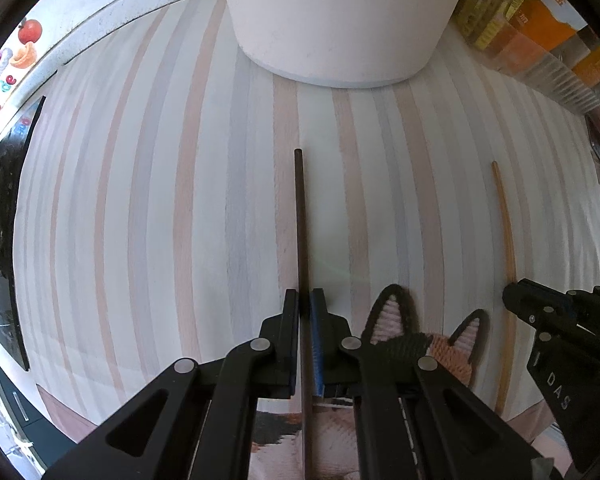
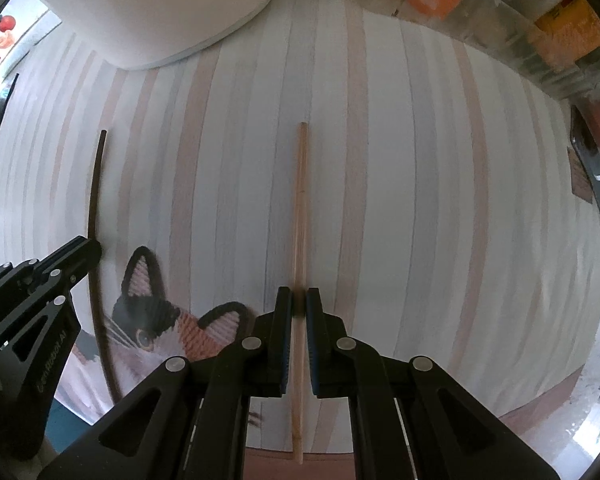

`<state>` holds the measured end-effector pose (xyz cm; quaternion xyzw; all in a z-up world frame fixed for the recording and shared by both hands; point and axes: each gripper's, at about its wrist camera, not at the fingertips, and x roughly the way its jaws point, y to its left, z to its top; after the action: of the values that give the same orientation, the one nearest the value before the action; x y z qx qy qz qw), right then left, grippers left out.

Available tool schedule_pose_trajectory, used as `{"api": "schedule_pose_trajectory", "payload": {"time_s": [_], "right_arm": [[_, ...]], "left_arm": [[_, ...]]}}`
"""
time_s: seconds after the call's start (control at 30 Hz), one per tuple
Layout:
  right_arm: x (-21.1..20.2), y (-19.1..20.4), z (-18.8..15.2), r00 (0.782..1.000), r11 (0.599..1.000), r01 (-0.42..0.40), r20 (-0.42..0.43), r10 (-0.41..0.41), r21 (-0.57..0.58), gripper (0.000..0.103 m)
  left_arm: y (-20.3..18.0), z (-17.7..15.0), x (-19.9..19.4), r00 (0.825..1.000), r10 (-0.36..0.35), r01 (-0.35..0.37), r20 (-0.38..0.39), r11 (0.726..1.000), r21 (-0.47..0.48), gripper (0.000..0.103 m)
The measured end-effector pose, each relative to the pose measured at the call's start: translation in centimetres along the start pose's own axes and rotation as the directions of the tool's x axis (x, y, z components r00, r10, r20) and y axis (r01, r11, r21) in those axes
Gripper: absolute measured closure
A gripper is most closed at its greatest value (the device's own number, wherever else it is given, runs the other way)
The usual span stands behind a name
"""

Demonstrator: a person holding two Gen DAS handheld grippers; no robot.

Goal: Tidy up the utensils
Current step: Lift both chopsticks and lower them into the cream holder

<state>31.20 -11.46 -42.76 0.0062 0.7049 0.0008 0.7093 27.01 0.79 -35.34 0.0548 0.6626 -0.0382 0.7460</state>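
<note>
A dark brown chopstick runs straight up the left wrist view, and my left gripper is shut on it near its lower part. A light wooden chopstick runs up the right wrist view, held between the pads of my right gripper, which is shut on it. Each view catches the other tool: the right gripper with the light chopstick at the right, the left gripper with the dark chopstick at the left. Both chopsticks hang over a striped cloth.
A white rounded container stands at the far side of the striped cloth. A cat-face woven mat lies beneath the grippers, its ears showing. Orange and yellow packages in a clear bin line the right back. A dark tray sits at the left edge.
</note>
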Motion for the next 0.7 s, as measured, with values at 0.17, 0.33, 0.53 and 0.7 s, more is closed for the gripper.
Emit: {"api": "schedule_pose_trajectory", "payload": {"time_s": [0.17,0.33,0.53,0.7], "right_arm": [[0.6,1.2,-0.2,1.0,1.0,0.016,0.015,-0.016,-0.005,0.095],[0.8,1.6,-1.1,0.999,1.0,0.005,0.032,-0.005,-0.003,0.096],[-0.4,-0.4,-2.1,0.999,1.0,-0.029,0.039,0.029,-0.005,0.096],[-2.4,-1.7,-2.4,0.995,0.998,-0.06,0.078,0.06,-0.012,0.096]], "left_arm": [[-0.7,-0.4,0.0,1.0,0.008,-0.008,0.006,1.0,-0.01,0.1],[-1.2,-0.6,0.4,1.0,0.008,-0.008,0.005,1.0,-0.012,0.1],[-1.2,-0.8,-0.6,1.0,0.012,-0.011,0.016,1.0,-0.009,0.1],[-1.7,-1.1,-3.1,0.998,-0.01,0.01,0.06,1.0,0.0,0.1]]}}
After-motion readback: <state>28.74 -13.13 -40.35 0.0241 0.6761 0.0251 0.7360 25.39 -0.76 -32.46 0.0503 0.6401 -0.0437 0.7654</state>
